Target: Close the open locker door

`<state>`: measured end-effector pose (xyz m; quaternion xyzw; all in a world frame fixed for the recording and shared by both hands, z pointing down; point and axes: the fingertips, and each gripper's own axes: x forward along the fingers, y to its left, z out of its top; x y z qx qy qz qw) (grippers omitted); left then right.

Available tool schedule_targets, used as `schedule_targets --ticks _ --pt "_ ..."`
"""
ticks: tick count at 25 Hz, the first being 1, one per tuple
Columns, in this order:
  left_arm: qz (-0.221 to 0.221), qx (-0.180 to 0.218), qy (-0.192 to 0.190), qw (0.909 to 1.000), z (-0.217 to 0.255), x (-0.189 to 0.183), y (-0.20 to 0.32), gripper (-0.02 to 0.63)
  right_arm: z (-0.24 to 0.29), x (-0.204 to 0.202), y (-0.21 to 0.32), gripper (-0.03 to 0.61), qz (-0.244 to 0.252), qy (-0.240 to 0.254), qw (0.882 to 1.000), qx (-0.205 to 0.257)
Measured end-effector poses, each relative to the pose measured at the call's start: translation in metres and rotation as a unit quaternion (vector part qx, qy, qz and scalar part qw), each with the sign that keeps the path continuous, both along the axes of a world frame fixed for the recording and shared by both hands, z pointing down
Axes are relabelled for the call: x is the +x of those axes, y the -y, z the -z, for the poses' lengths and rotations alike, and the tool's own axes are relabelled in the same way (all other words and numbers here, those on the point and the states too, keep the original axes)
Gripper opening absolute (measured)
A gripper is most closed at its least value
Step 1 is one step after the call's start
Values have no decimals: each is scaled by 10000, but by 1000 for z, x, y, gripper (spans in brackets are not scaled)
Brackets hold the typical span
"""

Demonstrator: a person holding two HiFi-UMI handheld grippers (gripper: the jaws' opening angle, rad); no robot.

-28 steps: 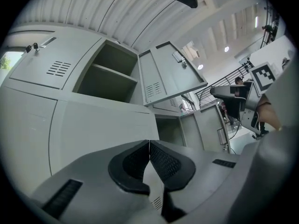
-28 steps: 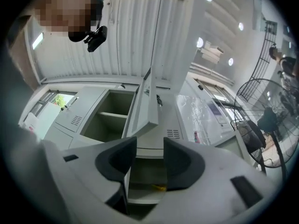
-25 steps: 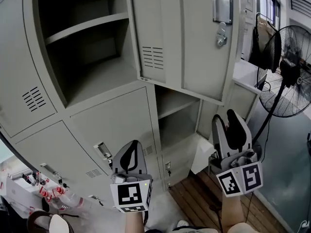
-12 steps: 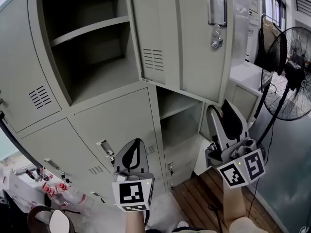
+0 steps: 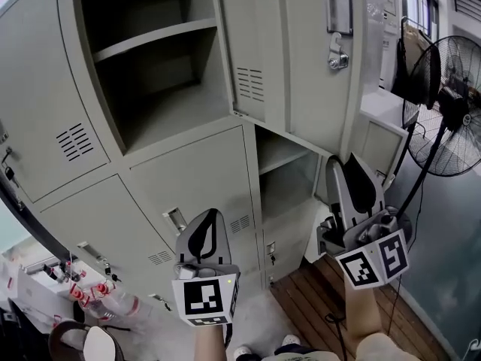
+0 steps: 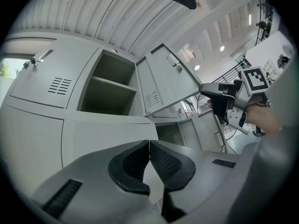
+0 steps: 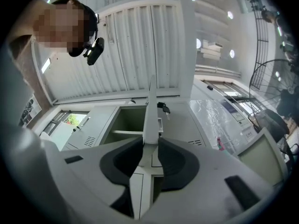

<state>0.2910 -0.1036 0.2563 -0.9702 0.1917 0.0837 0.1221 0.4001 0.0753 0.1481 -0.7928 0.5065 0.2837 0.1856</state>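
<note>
Grey sheet-metal locker door point(image 5: 301, 59), upper row, swung out from a bank of grey steel lockers point(image 5: 188, 179). It is hinged on the side of its compartment point(image 5: 158, 74), which shows a bare shelf. The key lock sits near the door's free edge.

Right gripper point(image 5: 343, 164): raised to the lower free corner of the door. Its jaws have just been closing and stand at a narrow gap. In the right gripper view the door point(image 7: 150, 111) is seen edge-on and fills that gap. The pads point(image 7: 175, 164) appear to lie against either face at the tips of the right gripper point(image 7: 150, 141).

Left gripper point(image 5: 209, 216): held low in front of the shut lower doors, well apart from the open one. In the left gripper view its jaws point(image 6: 149, 143) meet at the tips with nothing between them. The door point(image 6: 163, 78) shows beyond them.

Progress: the door is still wide open, so the closing swing has not begun. What seems done is the reach and a light hold on the edge. What is left, by judgement: swing the door towards its frame, release, and press it flush.

A second, lower compartment point(image 5: 289, 171) also stands open beneath it. A black pedestal fan point(image 5: 443, 111) stands at the right, clear of the door's swing.
</note>
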Motion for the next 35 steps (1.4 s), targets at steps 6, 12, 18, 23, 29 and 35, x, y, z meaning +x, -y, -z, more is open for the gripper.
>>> schedule_targets --ticks 6,12,18,23,29,35 --pt "-25 -55 -14 10000 0 -29 19 8 0 -40 16 90 -237 -269 9993 -57" --pt "71 -53 34 10000 2 -59 38 8 1 -76 37 94 -317 -476 9983 -114" --pt "153 -94 -54 9998 -2 -89 63 8 1 -107 64 101 -600 -670 9955 -296" --pt "244 -97 -64 9996 -6 -114 80 8 0 -129 88 108 -717 -805 9935 -379" --pt "386 -112 -87 9992 -8 -143 98 8 0 -153 122 115 -870 -1064 9886 -612" --pt "553 -118 -129 9983 -11 -167 113 8 0 -167 149 120 -935 -1272 9846 -747"
